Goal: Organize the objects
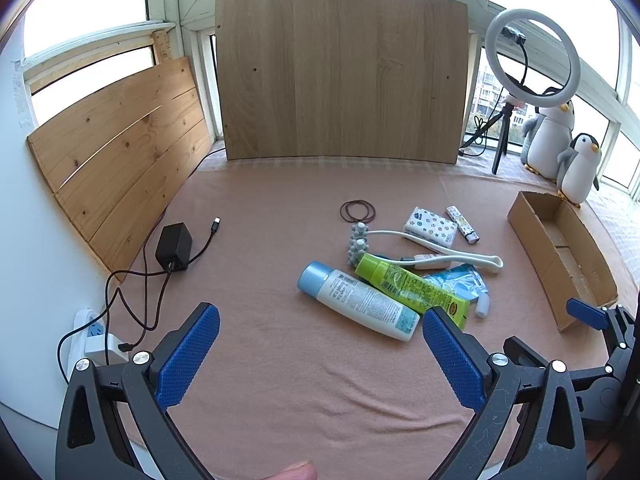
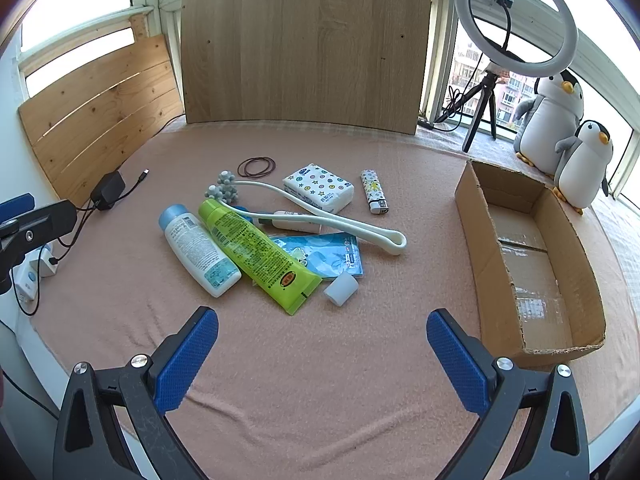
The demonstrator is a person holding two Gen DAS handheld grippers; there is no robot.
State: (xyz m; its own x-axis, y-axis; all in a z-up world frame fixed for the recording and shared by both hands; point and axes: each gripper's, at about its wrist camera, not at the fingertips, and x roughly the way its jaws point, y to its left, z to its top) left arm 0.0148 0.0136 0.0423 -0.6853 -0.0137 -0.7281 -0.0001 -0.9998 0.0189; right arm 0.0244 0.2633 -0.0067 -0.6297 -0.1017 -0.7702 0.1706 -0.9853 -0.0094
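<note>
A pile lies on the pink cloth: a white bottle with a blue cap (image 2: 198,250) (image 1: 356,300), a green tube (image 2: 256,252) (image 1: 408,284), a white neck massager with grey knobs (image 2: 320,216) (image 1: 440,256), a tissue pack (image 2: 320,188) (image 1: 430,226), a lighter (image 2: 374,192) (image 1: 462,224), a blue packet (image 2: 324,254), a small white cap (image 2: 340,288) and hair bands (image 2: 256,166) (image 1: 358,211). An open cardboard box (image 2: 476,220) (image 1: 532,240) lies to the right. My left gripper (image 1: 320,344) and right gripper (image 2: 322,346) are open and empty, short of the pile.
A black charger (image 1: 174,246) with cables and a white power strip (image 1: 90,340) sit at the left. Wooden boards (image 1: 340,72) stand at the back. A ring light on a tripod (image 2: 516,20) and two plush penguins (image 2: 584,160) stand at the back right.
</note>
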